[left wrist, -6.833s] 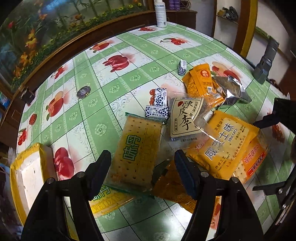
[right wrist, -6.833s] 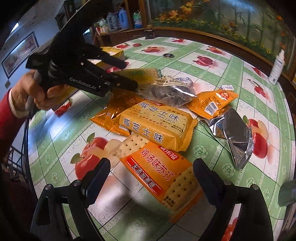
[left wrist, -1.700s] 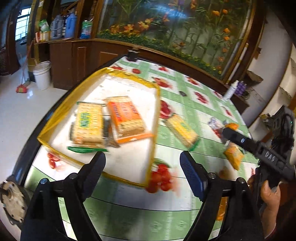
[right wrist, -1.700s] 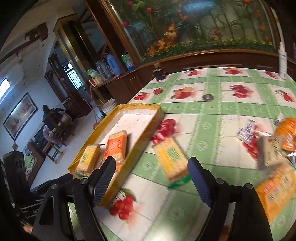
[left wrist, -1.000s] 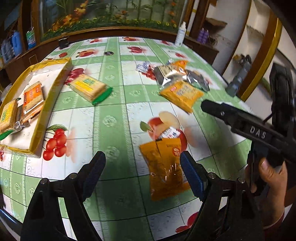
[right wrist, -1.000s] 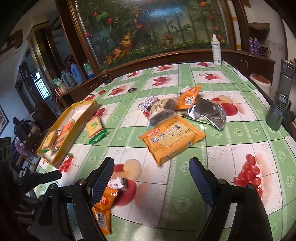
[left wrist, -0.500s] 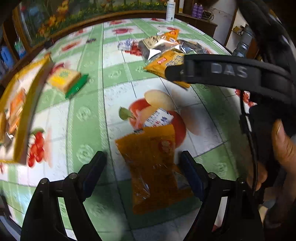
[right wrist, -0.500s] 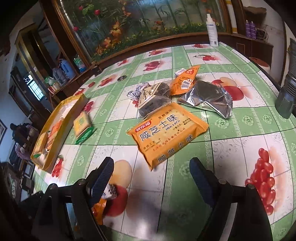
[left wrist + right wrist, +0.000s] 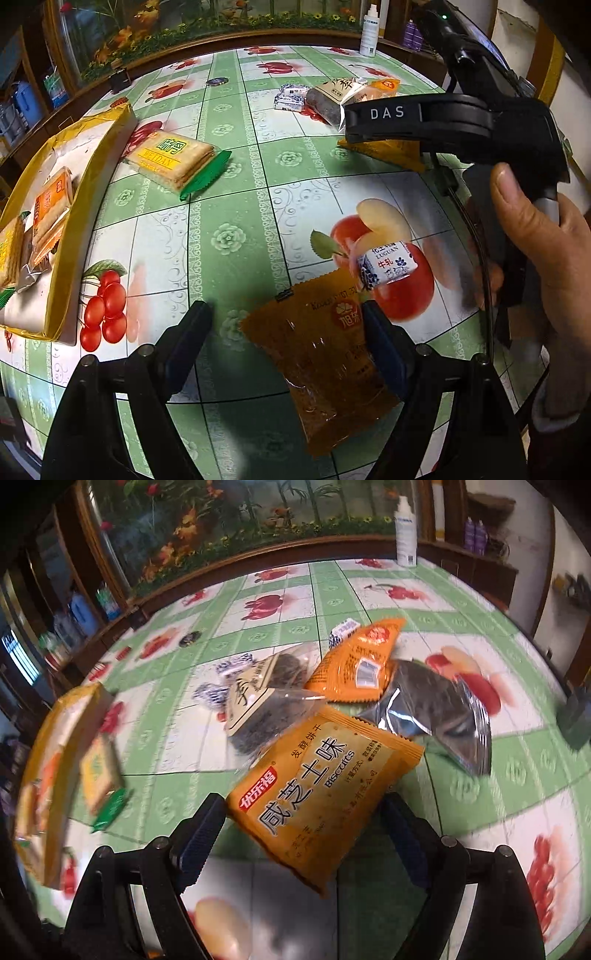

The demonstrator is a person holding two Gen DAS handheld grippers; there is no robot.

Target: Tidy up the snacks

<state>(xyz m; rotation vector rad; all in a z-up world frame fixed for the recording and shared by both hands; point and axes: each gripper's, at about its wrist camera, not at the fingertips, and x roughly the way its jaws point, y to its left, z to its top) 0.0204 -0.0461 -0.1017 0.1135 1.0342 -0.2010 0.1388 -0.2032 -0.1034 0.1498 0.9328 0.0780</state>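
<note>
Covering the round surface (image 9: 236, 177) is a green-and-white checked cloth printed with apples, cherries and other fruit. Behind it runs a dark wooden ledge under a long glass tank of plants and orange flowers, with a white spray bottle (image 9: 405, 535) standing at the far edge. In the left wrist view a yellow-rimmed tray (image 9: 92, 177) sits at the left edge of the surface with cracker packs (image 9: 48, 210) lying in it, and a yellow-and-green cracker pack (image 9: 173, 160) lies just beside its rim on the cloth.

The left gripper (image 9: 286, 332) has its fingers wide apart, holding nothing. An orange pouch (image 9: 325, 354) lies flat between them, its right side running under or against the right finger (image 9: 384, 354); whether that pad touches it I cannot tell. A small blue-and-white candy (image 9: 388, 264) lies at the pouch's far corner, on a printed apple.

The right gripper (image 9: 303, 830), gripped by a hand (image 9: 543, 243) in the left wrist view, has its fingers opening. The near end of an orange biscuit bag (image 9: 321, 790) lies between them on the cloth, with neither pad clearly pressing on it. Beyond it sit a clear bag of dark snacks (image 9: 269, 690), an orange packet (image 9: 358, 664) and a silver foil bag (image 9: 439, 712), bunched close together.
</note>
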